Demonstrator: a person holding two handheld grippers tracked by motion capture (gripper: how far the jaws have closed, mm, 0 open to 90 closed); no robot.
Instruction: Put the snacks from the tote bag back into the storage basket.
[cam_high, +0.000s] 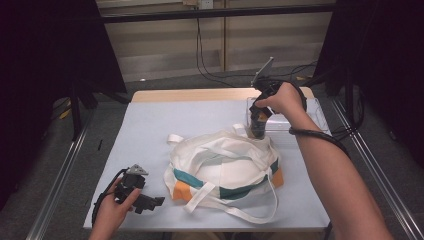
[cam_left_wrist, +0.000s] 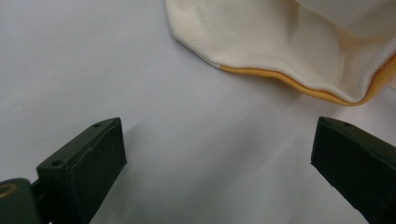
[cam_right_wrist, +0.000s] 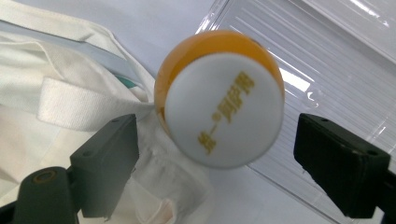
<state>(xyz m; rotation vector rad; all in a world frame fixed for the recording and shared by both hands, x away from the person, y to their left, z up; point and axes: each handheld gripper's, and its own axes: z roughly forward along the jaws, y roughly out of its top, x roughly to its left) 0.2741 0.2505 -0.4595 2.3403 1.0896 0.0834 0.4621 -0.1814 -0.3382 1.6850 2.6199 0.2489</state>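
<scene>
The right gripper (cam_right_wrist: 217, 154) stands released, jaws clear on either side of an orange bottle with a white cap (cam_right_wrist: 224, 109). The bottle stands upright on the counter (cam_high: 150, 125), touching the white tote bag (cam_high: 225, 167) and just beside a clear plastic tray (cam_high: 300, 117). The left gripper (cam_left_wrist: 217, 158) rests open near the bag's orange-edged corner.

Table (cam_high: 145, 130) fills the frame centre in the high view. Bag (cam_high: 222, 170) lies on it, centre to lower right, straps spilling toward the bottom edge. Clear tray (cam_high: 305, 122) sits on the table at upper right, behind the bag. Bottle (cam_high: 258, 124) stands at the tray's left end, just beside the bag's upper edge. Right gripper (cam_high: 258, 117) is over the bottle. Left gripper (cam_high: 150, 202) rests on the table at lower left, just left of the bag.
</scene>
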